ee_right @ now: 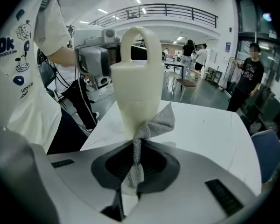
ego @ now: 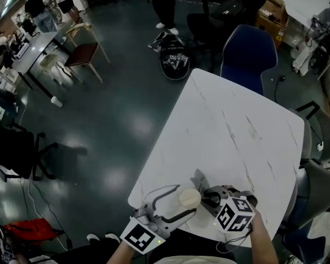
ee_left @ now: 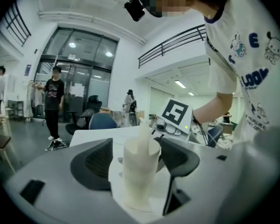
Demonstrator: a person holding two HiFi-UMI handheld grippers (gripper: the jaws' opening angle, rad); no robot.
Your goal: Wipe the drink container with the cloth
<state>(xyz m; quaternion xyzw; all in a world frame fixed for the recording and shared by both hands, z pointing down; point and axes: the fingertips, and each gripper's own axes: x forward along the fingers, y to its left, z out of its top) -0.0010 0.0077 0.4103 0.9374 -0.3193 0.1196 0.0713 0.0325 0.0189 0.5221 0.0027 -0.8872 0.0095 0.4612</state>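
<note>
While the drink container point(ego: 190, 197) stands upright on the white tabletop point(ego: 236, 131), the left gripper point(ego: 186, 199) reaches around it. Its jaws are wide apart, with one jaw on each side of the container. A strip of tabletop shows between the container and one jaw. The right gripper point(ego: 208, 194) is just beside the container, on the other side from the left gripper. Its jaws are closed tight on a grey cloth point(ee_right: 154, 125). The loose end of the cloth touches the low part of the container. The container is cream, with a loop handle on top.
</note>
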